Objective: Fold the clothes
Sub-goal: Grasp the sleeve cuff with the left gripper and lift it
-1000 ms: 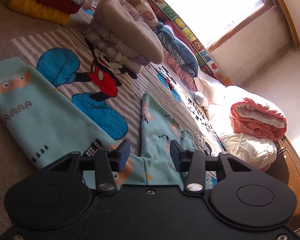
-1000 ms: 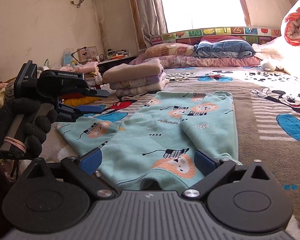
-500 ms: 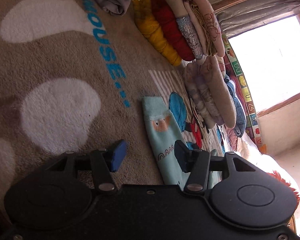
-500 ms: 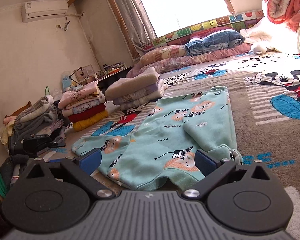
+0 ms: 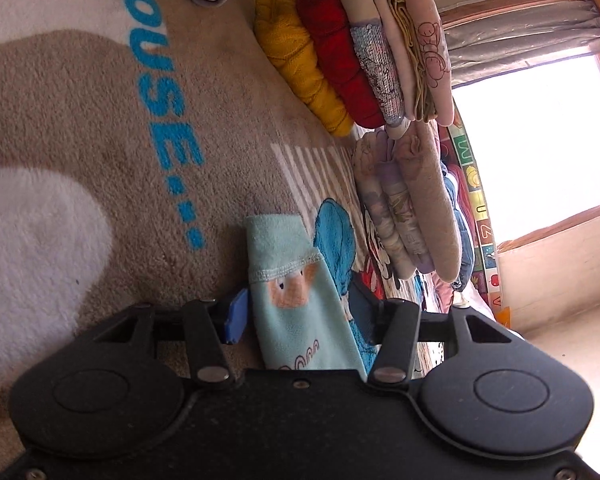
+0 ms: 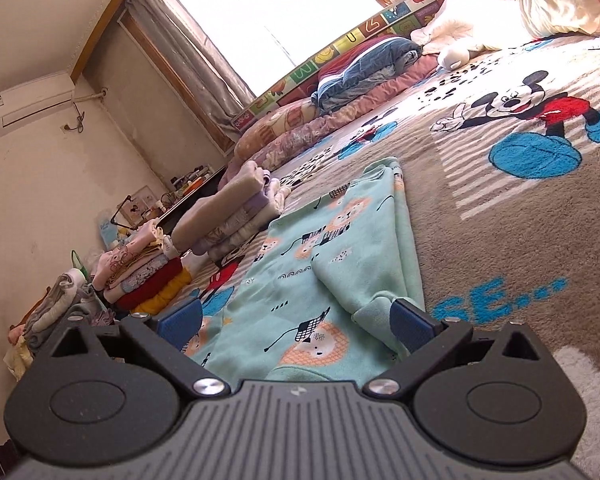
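Both pairs of jaws stand wide and hold nothing. The left gripper (image 5: 298,314) straddles the cuff end of one sleeve (image 5: 296,292), a pad on either side of the cloth but not pinching it. The right gripper (image 6: 296,320) hangs low over the near hem of the same mint-green top (image 6: 332,256), its right pad just beside a small fold where the other sleeve is already turned in.

The top lies spread on the Mickey Mouse rug (image 6: 500,184), its neck end pointing away toward the window (image 6: 268,20).

The likely step is taking the loose sleeve and laying it across the body, and the risks sit there. If the left jaws shut too near the cuff edge, the soft knit could slip out as it lifts. If they dip too deep, they may catch rug pile along with the cloth and drag the whole top askew. On the right side, a careless close could grab the turned-in fold and undo it.

Beyond the top, piles of folded clothes (image 5: 364,52) stand near the sleeve, so a wide swing of it could knock them.
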The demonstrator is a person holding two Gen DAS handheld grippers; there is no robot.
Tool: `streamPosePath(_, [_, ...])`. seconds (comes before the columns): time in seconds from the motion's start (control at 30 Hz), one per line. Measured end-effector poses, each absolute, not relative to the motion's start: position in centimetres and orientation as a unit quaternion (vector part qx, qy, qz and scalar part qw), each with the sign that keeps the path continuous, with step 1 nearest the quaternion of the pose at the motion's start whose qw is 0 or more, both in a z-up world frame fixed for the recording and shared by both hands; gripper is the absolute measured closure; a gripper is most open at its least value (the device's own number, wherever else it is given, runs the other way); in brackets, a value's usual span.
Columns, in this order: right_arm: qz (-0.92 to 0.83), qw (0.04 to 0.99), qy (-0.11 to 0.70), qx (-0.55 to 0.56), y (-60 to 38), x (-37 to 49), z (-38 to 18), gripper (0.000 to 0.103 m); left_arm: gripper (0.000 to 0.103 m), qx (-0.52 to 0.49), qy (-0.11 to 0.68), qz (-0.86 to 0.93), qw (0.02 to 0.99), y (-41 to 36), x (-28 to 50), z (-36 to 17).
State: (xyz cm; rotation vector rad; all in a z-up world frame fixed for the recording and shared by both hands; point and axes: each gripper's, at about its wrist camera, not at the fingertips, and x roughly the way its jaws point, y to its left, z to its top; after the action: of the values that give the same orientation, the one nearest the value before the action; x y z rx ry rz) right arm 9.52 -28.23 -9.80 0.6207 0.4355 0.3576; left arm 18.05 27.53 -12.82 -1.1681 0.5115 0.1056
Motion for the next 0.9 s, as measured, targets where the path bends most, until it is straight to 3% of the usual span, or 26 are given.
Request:
streamPosePath(0.17, [0.175,0.909,0.204,0.319,-28.7,10.3,-10.1,0.003,0.057,-0.539,0.235,0.056,0.807,27.5,19.0,-13.0])
streamPosePath(0.2, [0.176,0.908,0.203,0.321,-28.7,10.5,-10.1,0.002,0.07,-0.532,0.237,0.061,0.81,27.4,19.1,-12.9])
streamPosePath(0.3, [0.177,0.907,0.202,0.325,-28.8,11.0,-10.3,0.002,0.095,-0.507,0.236,0.068,0.826,26.8,19.2,-12.5])
streamPosePath(0.67, [0.218,0.896,0.19,0.336,-28.1,12.3,-10.0,0.002,0.099,-0.389,0.145,-0.027,0.909,18.0,19.8,-4.0])
streamPosePath(0.9, [0.241,0.866,0.178,0.401,-30.2,13.6,-10.1,0.002,0.099,-0.284,0.153,-0.085,0.943,8.0,20.8,-1.1])
